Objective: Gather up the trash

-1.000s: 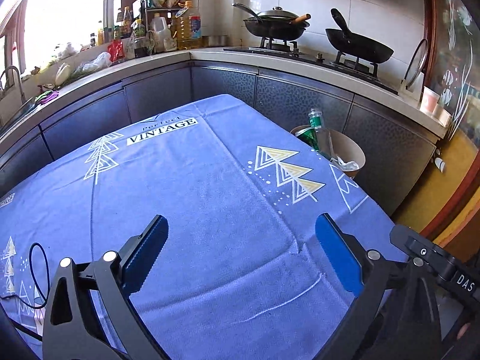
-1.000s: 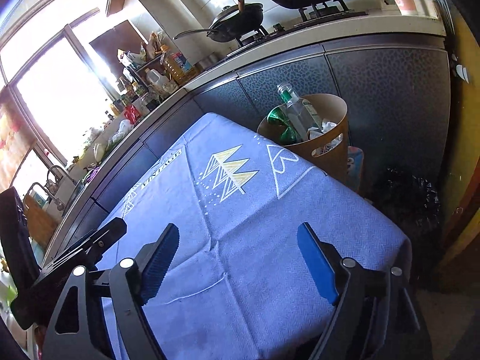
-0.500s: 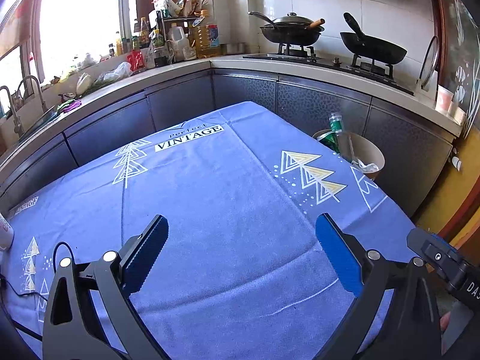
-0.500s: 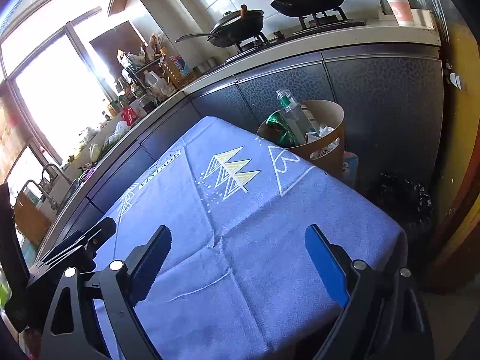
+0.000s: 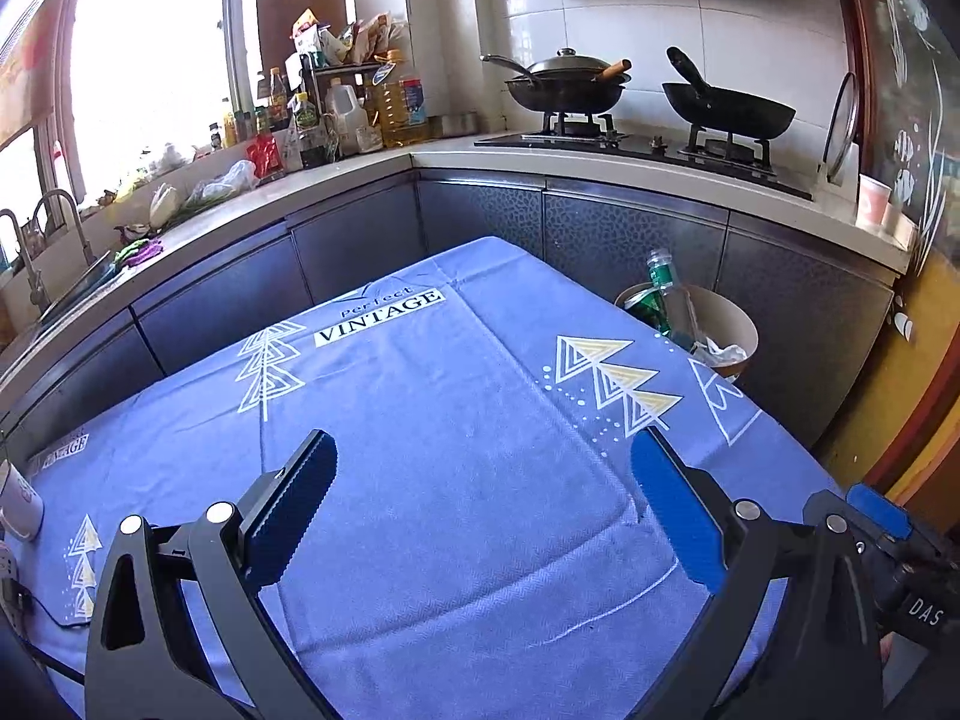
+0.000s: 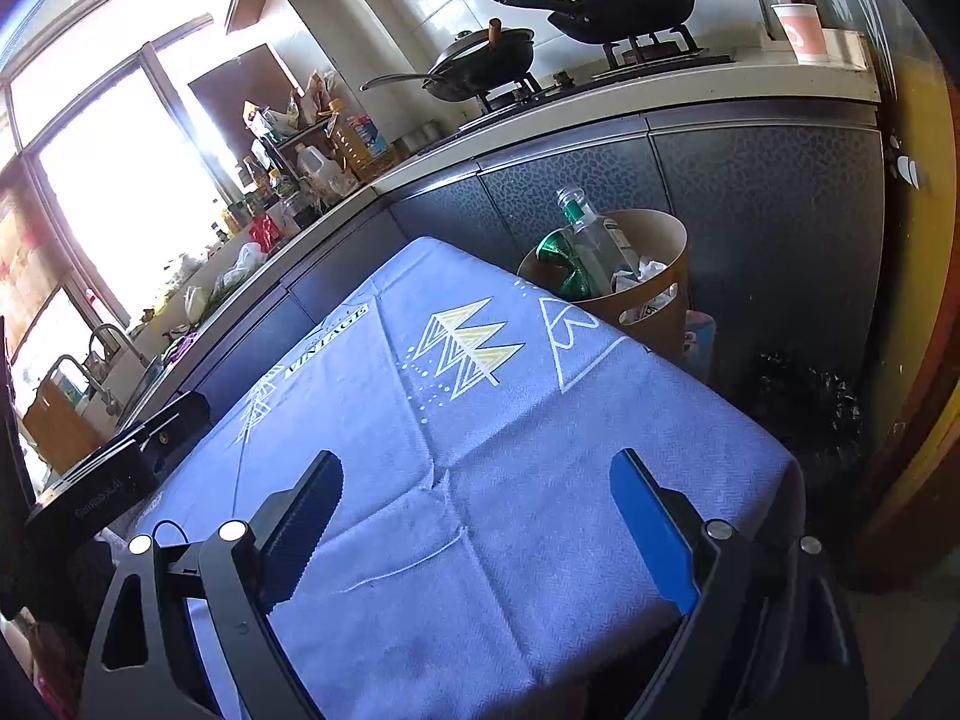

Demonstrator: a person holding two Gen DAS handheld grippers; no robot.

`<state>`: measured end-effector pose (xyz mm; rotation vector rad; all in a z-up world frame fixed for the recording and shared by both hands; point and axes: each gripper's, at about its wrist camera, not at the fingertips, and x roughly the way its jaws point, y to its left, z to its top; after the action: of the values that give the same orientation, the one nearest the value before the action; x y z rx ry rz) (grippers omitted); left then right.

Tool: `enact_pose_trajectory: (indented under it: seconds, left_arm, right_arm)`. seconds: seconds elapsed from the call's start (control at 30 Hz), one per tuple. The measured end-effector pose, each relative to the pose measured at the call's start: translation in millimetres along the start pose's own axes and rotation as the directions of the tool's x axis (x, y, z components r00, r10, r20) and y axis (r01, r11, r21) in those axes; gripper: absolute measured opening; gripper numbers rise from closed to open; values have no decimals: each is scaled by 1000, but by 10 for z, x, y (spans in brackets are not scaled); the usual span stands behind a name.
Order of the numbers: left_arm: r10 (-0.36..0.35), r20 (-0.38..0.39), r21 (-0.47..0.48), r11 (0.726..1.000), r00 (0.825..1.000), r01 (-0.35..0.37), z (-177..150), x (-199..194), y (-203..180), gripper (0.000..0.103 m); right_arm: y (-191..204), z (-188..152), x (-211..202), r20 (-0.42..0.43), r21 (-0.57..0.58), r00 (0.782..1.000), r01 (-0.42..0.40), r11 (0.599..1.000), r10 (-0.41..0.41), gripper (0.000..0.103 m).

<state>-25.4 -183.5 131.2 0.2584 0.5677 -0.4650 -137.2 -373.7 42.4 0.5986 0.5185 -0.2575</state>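
Note:
A brown trash bin (image 5: 735, 324) stands on the floor past the table's far right corner; it also shows in the right wrist view (image 6: 657, 258). It holds a clear bottle with a green cap (image 6: 591, 243), a green can (image 6: 555, 258) and crumpled white paper (image 6: 642, 273). My left gripper (image 5: 480, 498) is open and empty above the blue tablecloth (image 5: 456, 420). My right gripper (image 6: 474, 516) is open and empty above the cloth (image 6: 480, 420) near the table's right edge. The cloth shows no loose trash.
A white cup (image 5: 18, 504) stands at the table's left edge, with a black cable (image 5: 36, 612) beside it. The kitchen counter (image 5: 600, 171) runs behind with a stove, two woks (image 5: 564, 87) and bottles (image 5: 360, 114). A black bag (image 6: 804, 402) lies on the floor right of the bin.
Both grippers have pulled back and risen a little from the table, so more of the cloth and counter shows. Both stayed open and empty.

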Motion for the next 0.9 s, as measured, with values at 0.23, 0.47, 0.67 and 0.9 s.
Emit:
enact_pose_trajectory:
  seconds: [0.23, 0.47, 0.67, 0.9]
  left_arm:
    - [54, -10, -3, 999, 998, -54, 14, 3, -47, 97]
    - [83, -30, -5, 997, 996, -83, 3, 45, -58, 97]
    - [103, -69, -7, 995, 992, -104, -26, 100, -63, 97]
    - [81, -68, -22, 996, 994, -83, -39, 77, -50, 97]
  right_arm:
    - [-36, -3, 12, -3, 10, 1000, 1, 1000, -1, 90]
    - [-48, -7, -13, 9, 9, 1000, -2, 1000, 2, 90]
    - [-48, -16, 2, 1, 10, 1000, -6, 1000, 6, 90]
    - [-40, -16, -5, 4, 5, 1000, -6, 1000, 6, 90]
